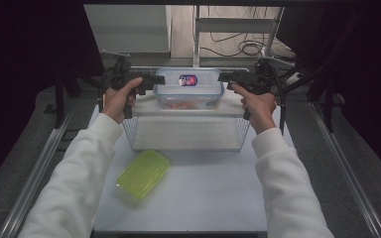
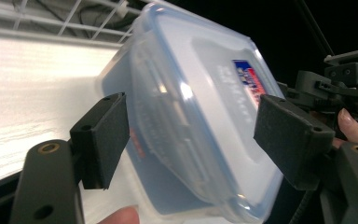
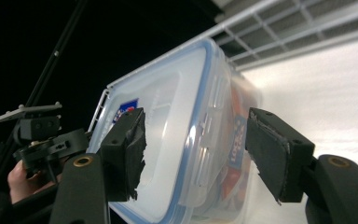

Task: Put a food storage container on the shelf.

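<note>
The clear lidded container [image 1: 189, 89] sits in the wire basket [image 1: 186, 134] at the table's far edge; left gripper [image 1: 151, 82] and right gripper [image 1: 224, 78] flank its ends, jaws apart, releasing; next, probably withdraw both

A lab recording rig: white worktop [image 1: 193, 198] between metal rails [image 1: 37, 171], black curtains [image 1: 30, 49], loose floor cables [image 1: 238, 47].

Glossy clear plastic container [image 1: 190, 89], wire basket [image 1: 186, 133]
</note>
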